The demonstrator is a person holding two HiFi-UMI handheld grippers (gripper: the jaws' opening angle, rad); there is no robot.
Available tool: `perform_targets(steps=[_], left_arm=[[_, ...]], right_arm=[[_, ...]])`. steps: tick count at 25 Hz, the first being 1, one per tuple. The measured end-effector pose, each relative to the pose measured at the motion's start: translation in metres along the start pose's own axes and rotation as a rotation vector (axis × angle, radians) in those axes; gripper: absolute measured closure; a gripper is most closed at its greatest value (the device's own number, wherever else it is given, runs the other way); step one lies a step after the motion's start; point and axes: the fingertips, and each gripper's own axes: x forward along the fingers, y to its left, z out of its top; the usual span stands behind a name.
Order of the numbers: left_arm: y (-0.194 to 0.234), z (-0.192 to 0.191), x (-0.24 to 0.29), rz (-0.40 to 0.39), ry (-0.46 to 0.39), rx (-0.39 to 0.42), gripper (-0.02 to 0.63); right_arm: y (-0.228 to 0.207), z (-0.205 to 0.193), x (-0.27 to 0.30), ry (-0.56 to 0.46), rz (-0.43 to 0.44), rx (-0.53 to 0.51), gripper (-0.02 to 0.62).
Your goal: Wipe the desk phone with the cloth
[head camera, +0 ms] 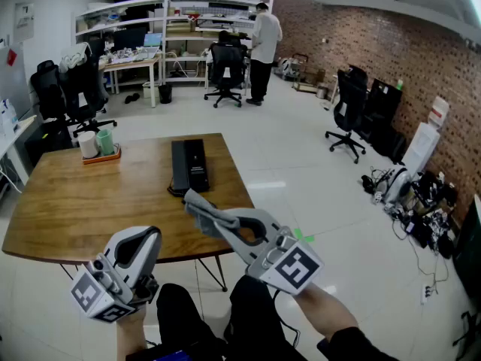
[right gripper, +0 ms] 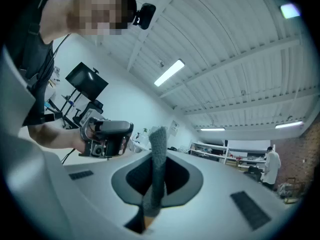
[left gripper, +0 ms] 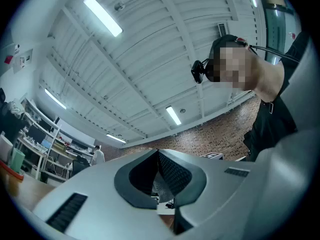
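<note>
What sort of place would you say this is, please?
Probably an open-plan office or lab workspace: swivel office chairs, shelving above desks at the back, and a desk phone on a wooden table.

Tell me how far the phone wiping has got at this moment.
Done: the cloth is clamped in the right hand-held gripper. In hand: that gripper is tilted up toward the room, with the cloth clear of the desk phone on the table. Left: all the wiping. The left hand-held gripper is shut and empty.

desk phone [head camera: 189, 165] on table [head camera: 75, 205], cups [head camera: 98, 143] left.
</note>
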Motion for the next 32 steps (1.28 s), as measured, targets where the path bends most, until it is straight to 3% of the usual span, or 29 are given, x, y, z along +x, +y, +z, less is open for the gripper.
perform_targets(steps=[3, 8, 12, 21, 26, 29, 32], left_arm=[[0.024, 0.002, 0.01, -0.002, -0.015, -0.033, 0.609], [0.086, -0.027, 0.011, 0.023, 0.066, 0.014, 0.609], [0.141, -0.054, 0.016, 0.028, 0.108, -0.044, 0.609], [0.268, -0.109, 0.02, 0.136, 0.191, -0.082, 0.609], [0.316, -0.126, 0.019, 0.221, 0.221, -0.025, 0.609], [0.325, -0.139, 0.02, 0.267, 0.269, 0.013, 0.609], [0.323, -0.158, 0.025, 0.26, 0.341, 0.05, 0.609]], right_arm=[[-0.014, -0.012, 0.019, 0.014, -0.003, -0.01, 0.571], [-0.043, -0.041, 0.059, 0.066, -0.004, -0.018, 0.571], [-0.071, -0.073, 0.098, 0.128, -0.002, -0.035, 0.571], [-0.139, -0.152, 0.177, 0.312, -0.008, -0.075, 0.571], [-0.166, -0.19, 0.224, 0.416, -0.014, -0.119, 0.571], [-0.179, -0.21, 0.246, 0.464, -0.018, -0.132, 0.571], [-0.19, -0.221, 0.266, 0.497, -0.035, -0.175, 0.571]])
